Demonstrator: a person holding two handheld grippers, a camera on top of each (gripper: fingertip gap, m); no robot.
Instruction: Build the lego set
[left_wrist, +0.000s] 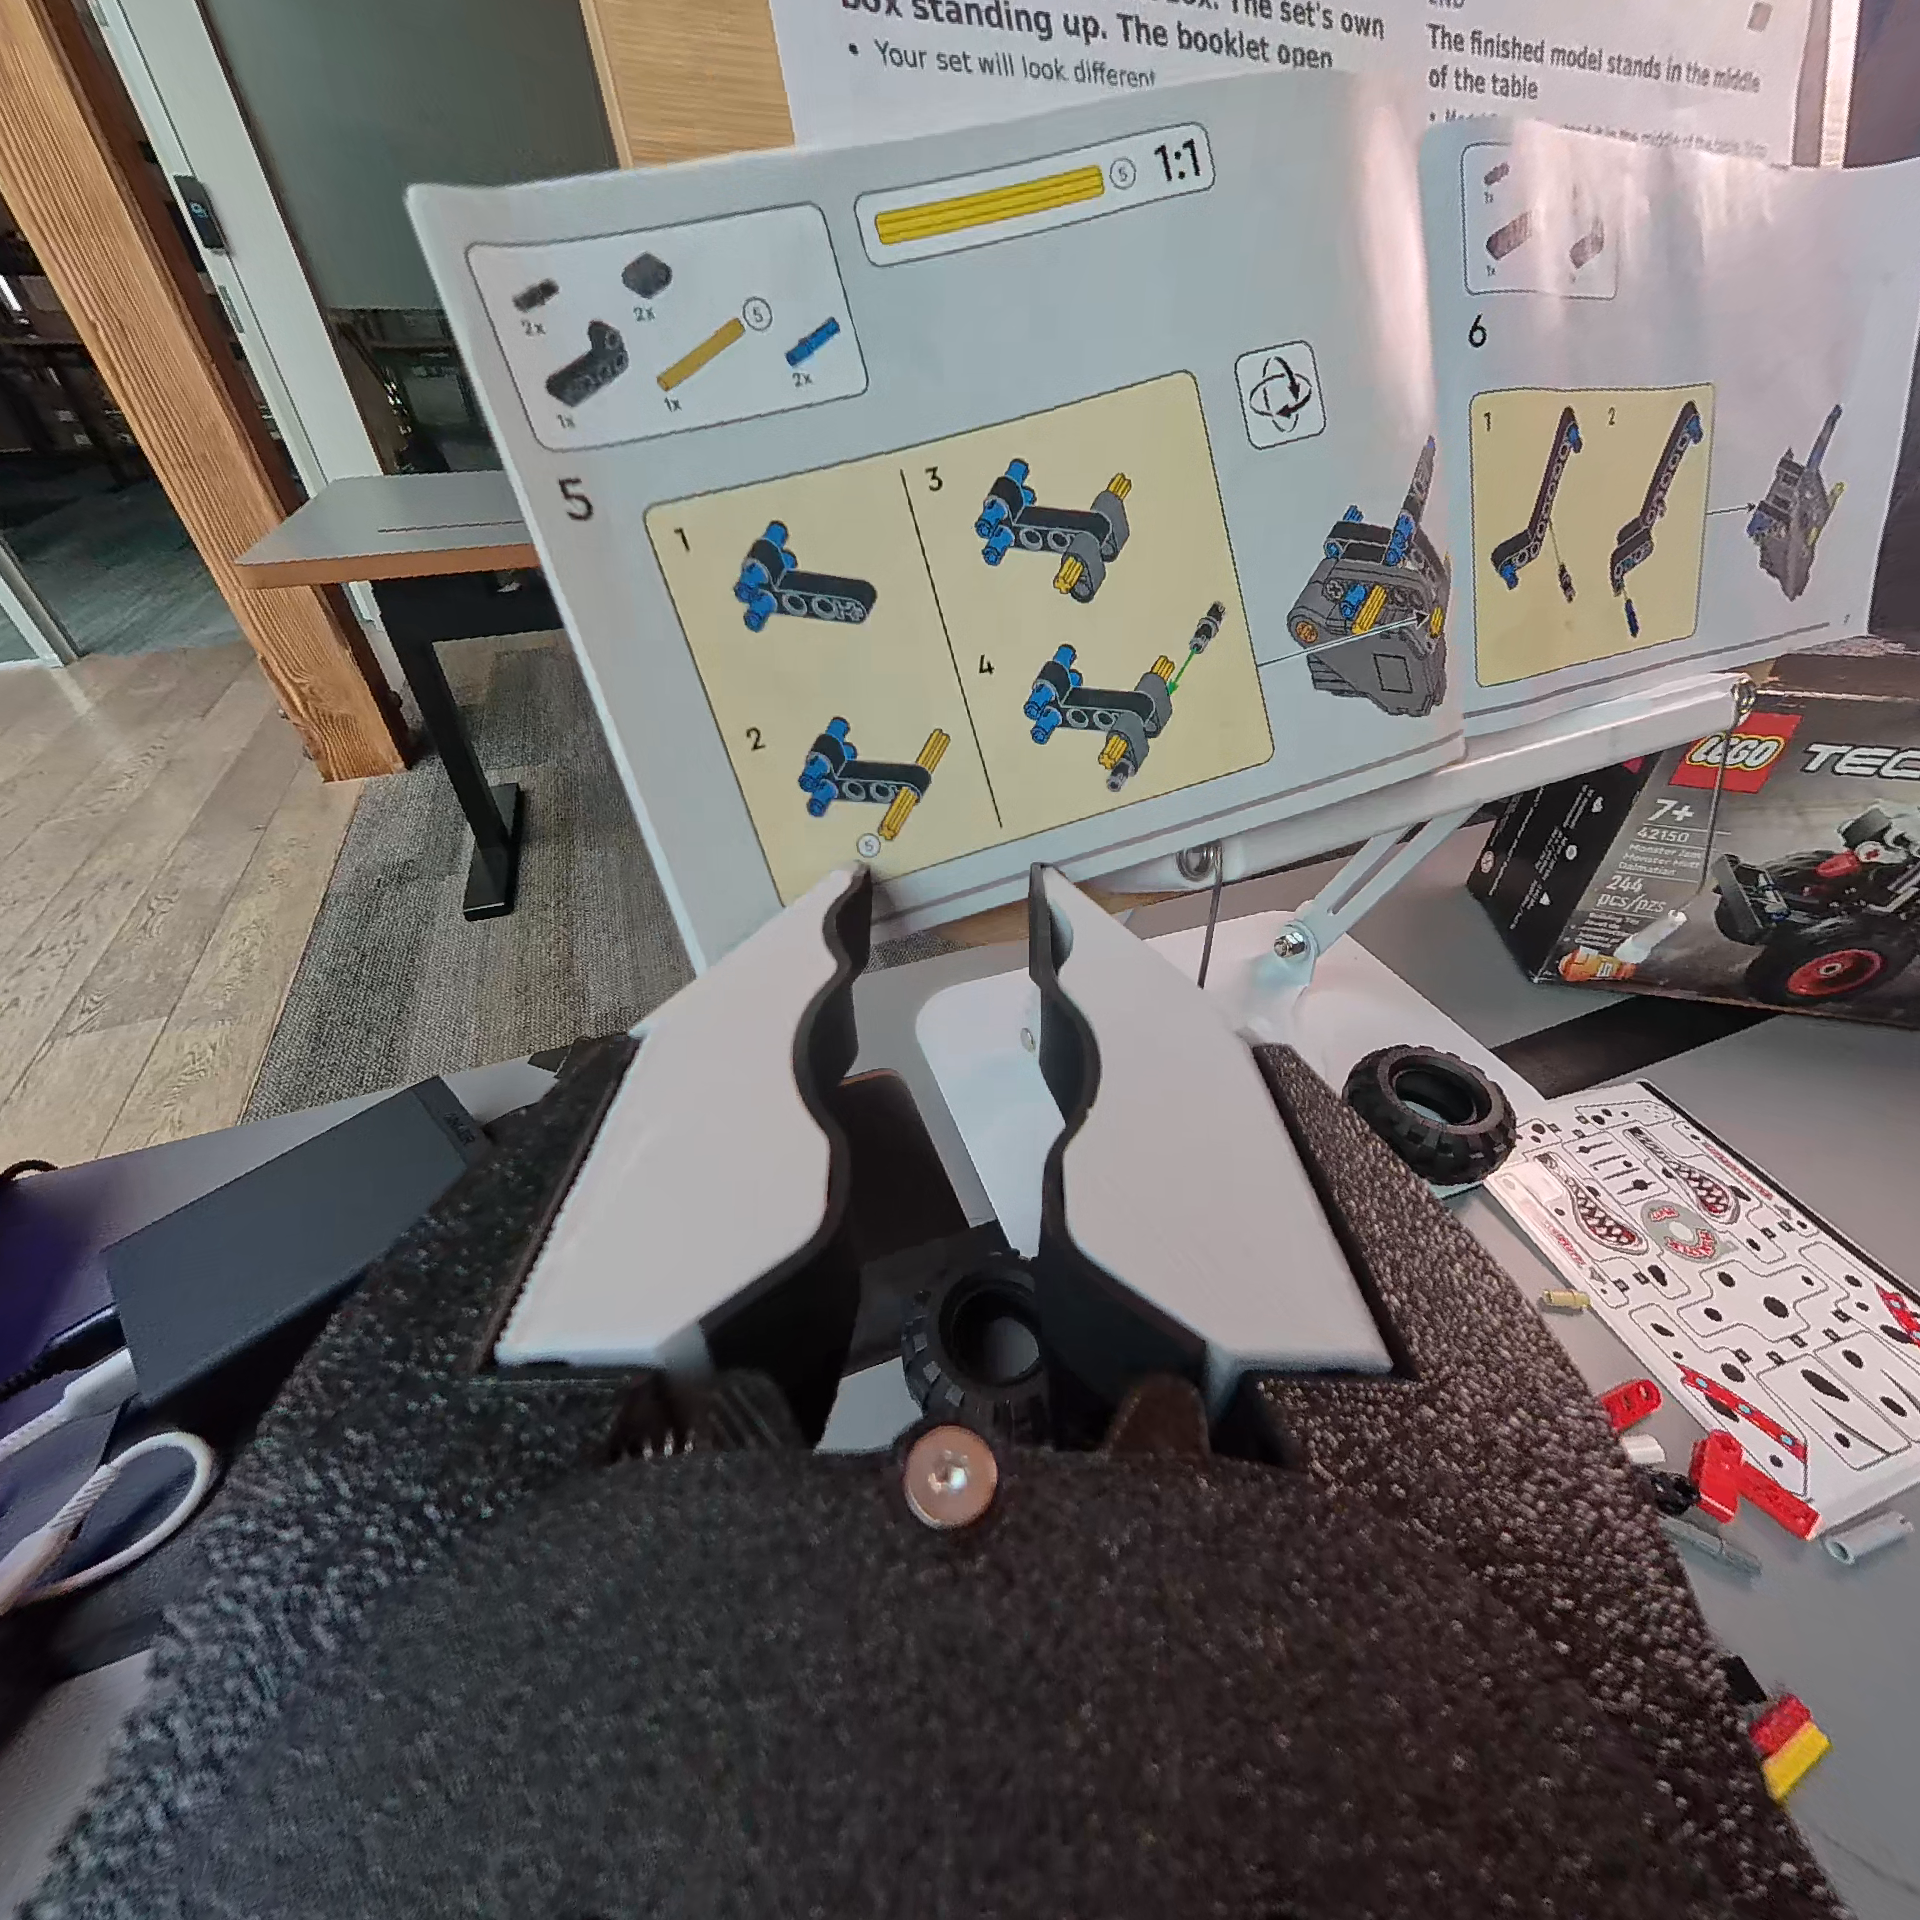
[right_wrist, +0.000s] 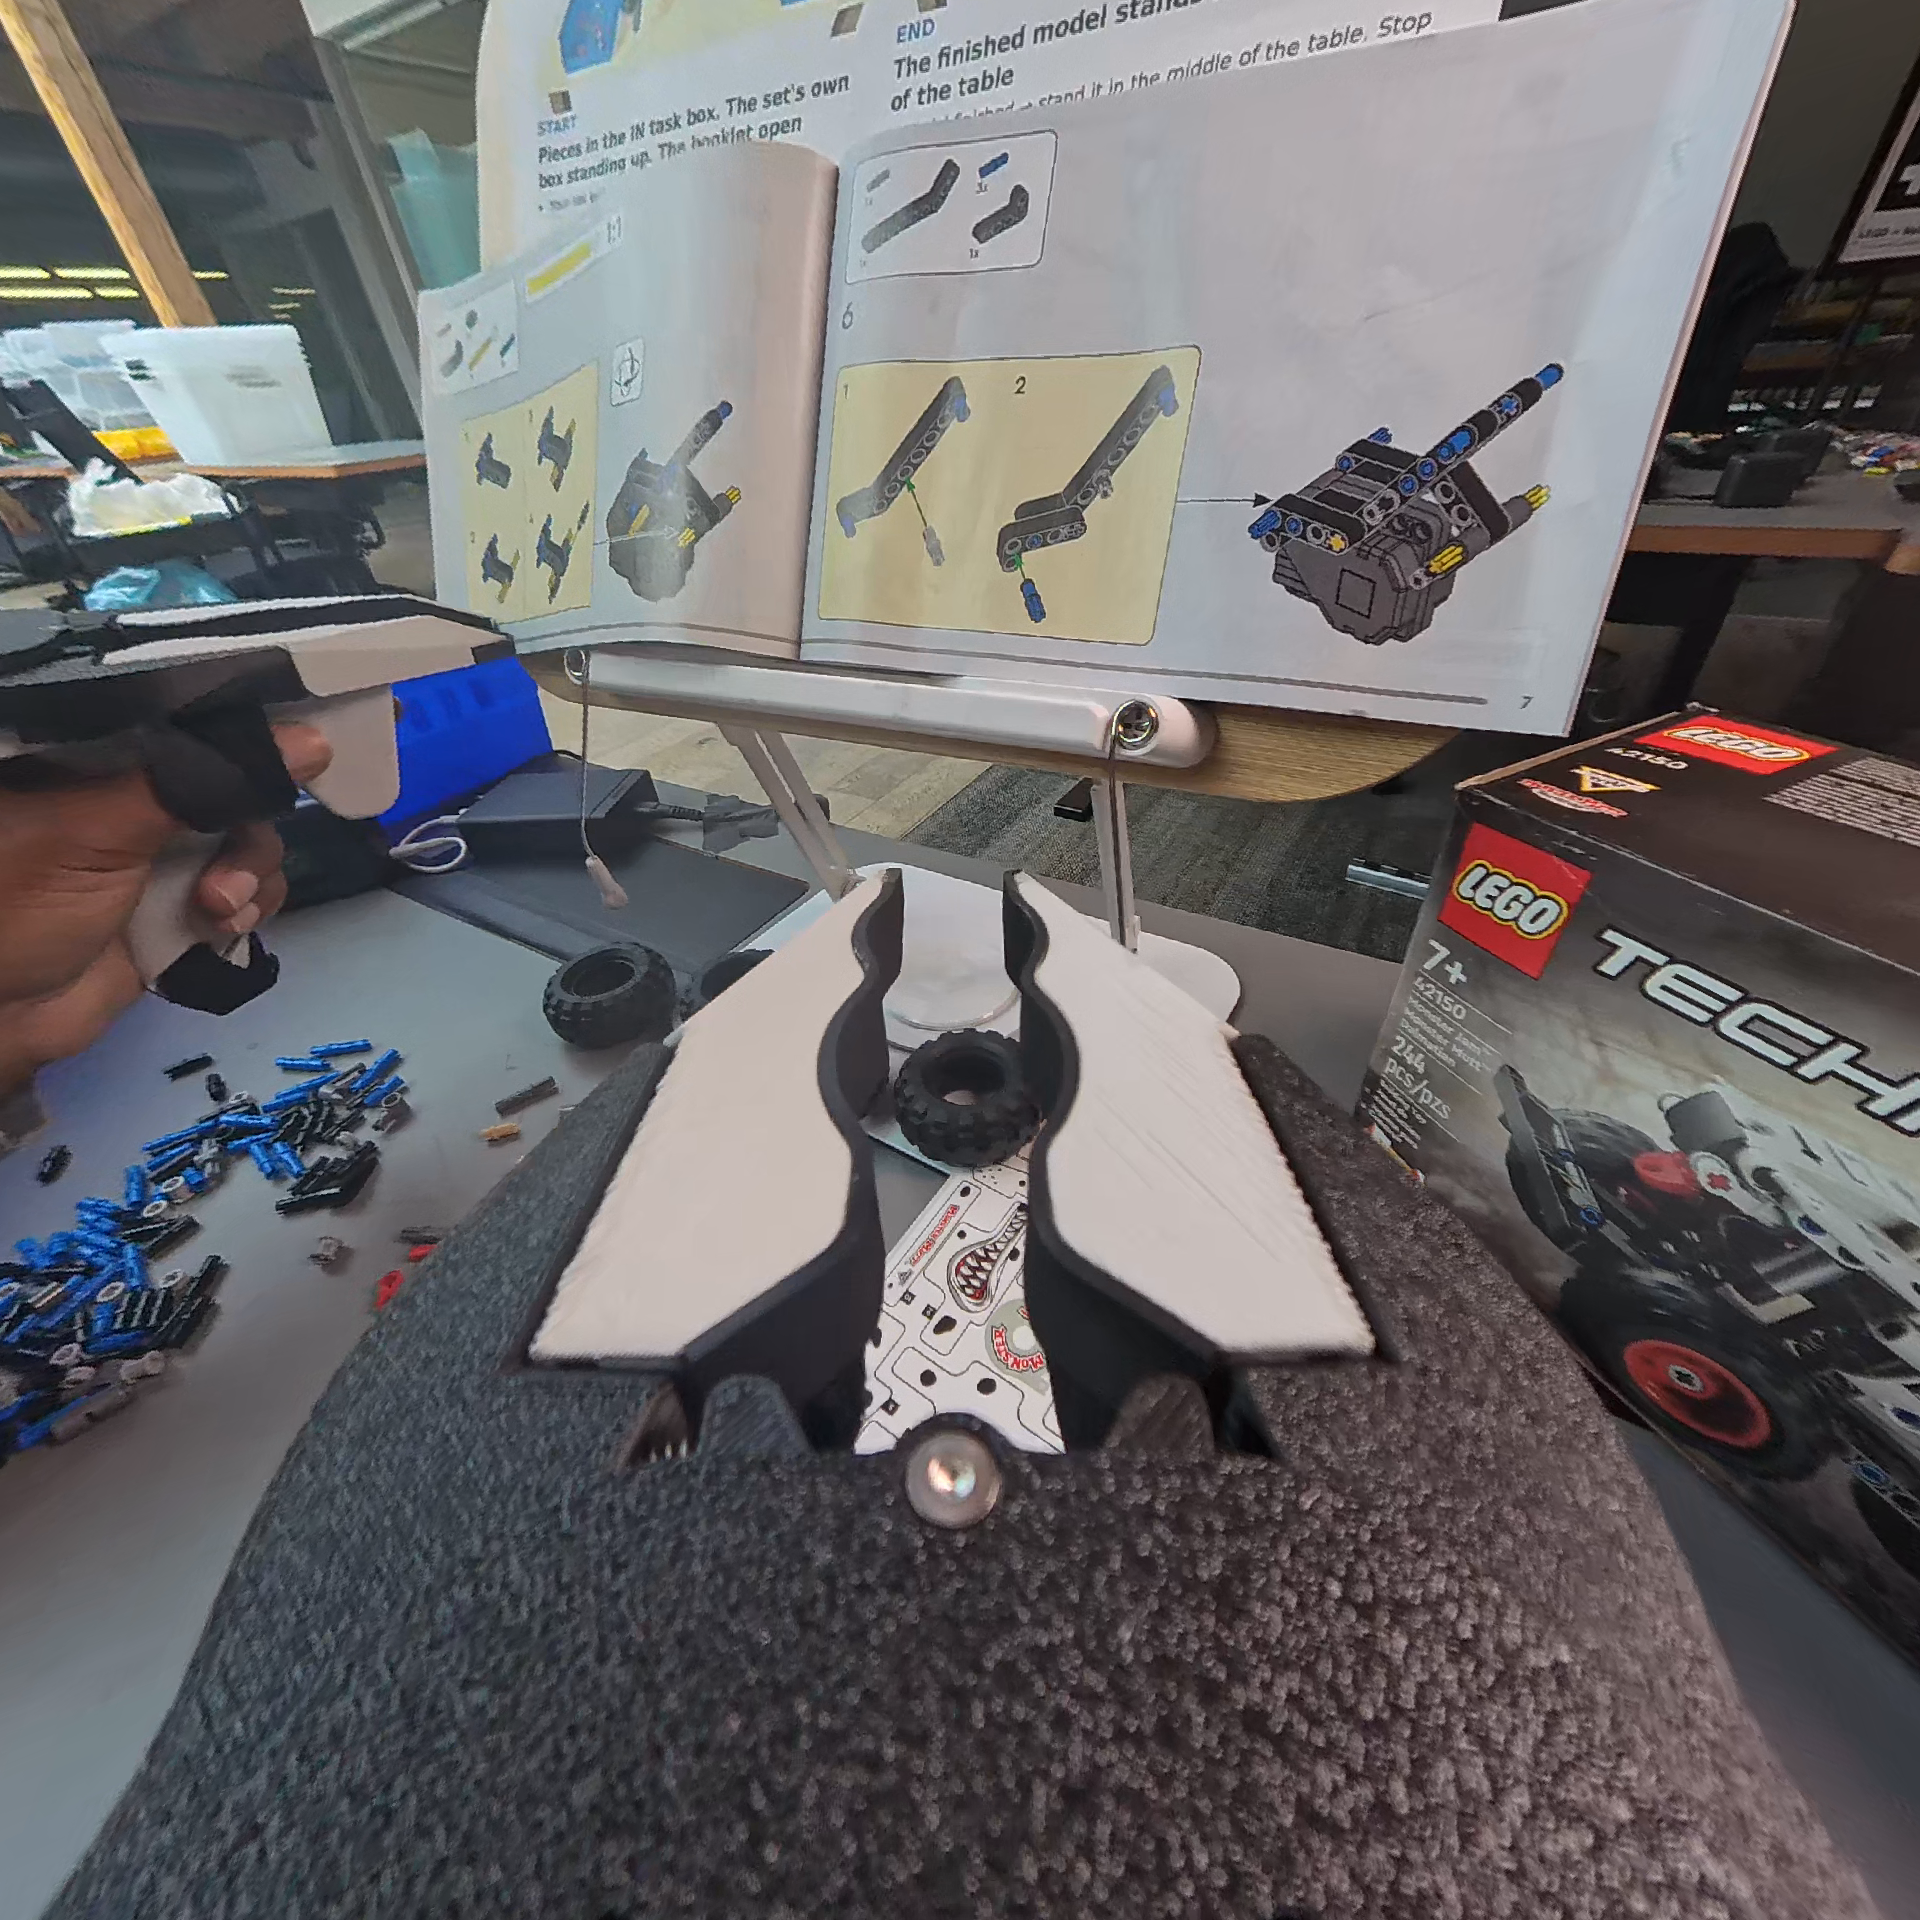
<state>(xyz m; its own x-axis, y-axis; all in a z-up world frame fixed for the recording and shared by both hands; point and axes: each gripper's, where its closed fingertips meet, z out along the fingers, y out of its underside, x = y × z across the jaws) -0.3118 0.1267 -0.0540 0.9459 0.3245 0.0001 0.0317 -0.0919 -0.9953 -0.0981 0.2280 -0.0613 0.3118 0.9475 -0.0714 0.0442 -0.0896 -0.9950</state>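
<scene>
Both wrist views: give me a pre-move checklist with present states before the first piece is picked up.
1. Left tool open and empty: ok.
2. Right tool open and empty: ok.
3. Instruction booklet open on its stand: ok.
4. Pile of blue and black pins loose on the table, to the right tool's left: ok.
5. Sticker sheet lying flat, a black tyre at its far end: ok.
6. Partly built model in view: not ok, none seen.

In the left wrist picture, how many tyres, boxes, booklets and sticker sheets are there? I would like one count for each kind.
Tyres: 2
Box: 1
Booklet: 1
Sticker sheet: 1
Total: 5
</scene>
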